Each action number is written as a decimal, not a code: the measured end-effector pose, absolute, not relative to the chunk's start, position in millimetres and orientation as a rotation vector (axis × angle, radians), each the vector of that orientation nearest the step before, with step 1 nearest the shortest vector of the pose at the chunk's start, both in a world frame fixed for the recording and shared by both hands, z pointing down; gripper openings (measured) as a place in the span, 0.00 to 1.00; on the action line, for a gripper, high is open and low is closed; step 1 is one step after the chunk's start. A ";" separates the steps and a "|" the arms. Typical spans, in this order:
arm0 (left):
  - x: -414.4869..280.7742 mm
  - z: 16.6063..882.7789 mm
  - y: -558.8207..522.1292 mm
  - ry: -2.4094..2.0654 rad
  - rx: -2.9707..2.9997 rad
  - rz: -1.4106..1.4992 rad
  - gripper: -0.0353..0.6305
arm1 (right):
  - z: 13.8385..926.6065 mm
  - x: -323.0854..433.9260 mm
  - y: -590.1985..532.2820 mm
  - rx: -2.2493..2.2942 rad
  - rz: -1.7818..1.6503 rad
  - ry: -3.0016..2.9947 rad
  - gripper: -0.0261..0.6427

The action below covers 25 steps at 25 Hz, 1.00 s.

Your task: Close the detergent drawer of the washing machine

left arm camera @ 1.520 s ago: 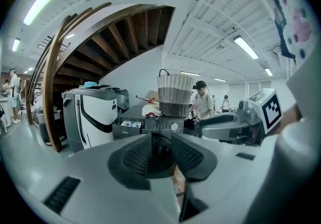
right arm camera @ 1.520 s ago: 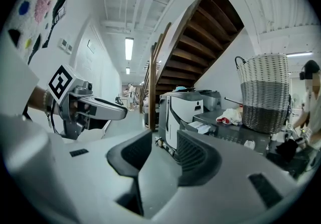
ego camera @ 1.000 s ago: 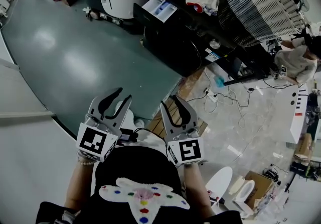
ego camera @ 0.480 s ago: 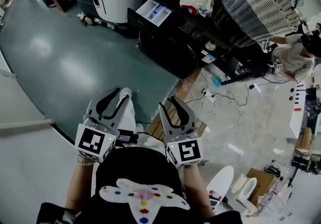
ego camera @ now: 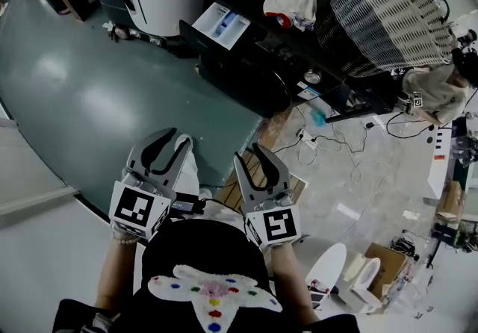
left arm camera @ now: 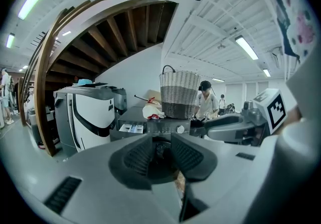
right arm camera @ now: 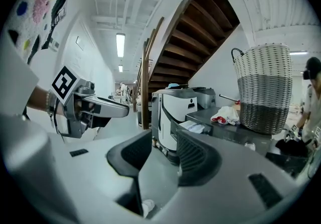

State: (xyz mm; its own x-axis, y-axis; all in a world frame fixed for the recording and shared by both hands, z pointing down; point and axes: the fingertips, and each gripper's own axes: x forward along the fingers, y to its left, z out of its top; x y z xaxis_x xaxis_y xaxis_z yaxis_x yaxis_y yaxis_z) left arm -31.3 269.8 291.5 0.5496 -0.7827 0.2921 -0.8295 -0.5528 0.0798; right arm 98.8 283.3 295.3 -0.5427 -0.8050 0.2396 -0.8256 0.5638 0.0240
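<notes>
White and pulled out, the detergent drawer (ego camera: 221,23) is seen at the left end of the dark washing machine (ego camera: 250,74), well apart from the left tongs (ego camera: 178,136) and right tongs (ego camera: 249,151), which are held spread and empty, apparently readied for a push.

The washing machine (ego camera: 246,81) and its open detergent drawer (ego camera: 220,25) slid down and leftward in the head view, drawing nearer as the person approached.
</notes>
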 end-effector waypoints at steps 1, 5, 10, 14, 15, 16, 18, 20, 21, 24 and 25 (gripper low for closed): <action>-32.7 291.5 262.3 -1.355 2.576 0.330 0.23 | 295.6 97.5 276.4 1.367 0.139 -2.570 0.25; -38.4 290.6 229.7 -1.325 2.573 0.342 0.23 | 295.2 91.7 243.1 1.385 0.165 -2.551 0.25; -46.8 288.9 182.3 -1.276 2.585 0.359 0.23 | 292.1 82.4 196.2 1.416 0.182 -2.530 0.25; -55.3 287.4 147.4 -1.235 2.603 0.357 0.23 | 289.5 72.1 162.1 1.441 0.177 -2.510 0.25; -57.1 286.9 138.4 -1.228 2.608 0.358 0.23 | 289.0 70.3 153.9 1.448 0.178 -2.504 0.25; -58.8 286.2 129.4 -1.221 2.613 0.358 0.23 | 288.5 68.5 145.8 1.455 0.180 -2.499 0.25; -62.7 285.4 112.2 -1.207 2.619 0.359 0.23 | 287.5 64.4 129.8 1.464 0.186 -2.489 0.25; -67.9 286.3 95.3 -1.197 2.618 0.360 0.23 | 286.8 59.8 113.8 1.472 0.189 -2.479 0.25; -70.5 286.6 87.3 -1.190 2.619 0.360 0.23 | 286.5 57.2 106.0 1.477 0.188 -2.473 0.25; -76.4 286.0 68.1 -1.163 2.642 0.349 0.23 | 284.9 49.4 86.0 1.498 0.185 -2.457 0.25; -78.0 283.8 60.9 -1.156 2.653 0.341 0.23 | 284.1 46.9 79.5 1.508 0.184 -2.452 0.25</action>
State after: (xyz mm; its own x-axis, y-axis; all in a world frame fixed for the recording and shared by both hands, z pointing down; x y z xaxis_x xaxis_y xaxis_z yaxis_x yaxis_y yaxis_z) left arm -78.0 60.9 283.8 0.6625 -0.6865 0.2997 -0.7393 -0.6637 0.1139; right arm 46.9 79.5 284.1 -0.4292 -0.8580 0.2820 -0.8905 0.4542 0.0265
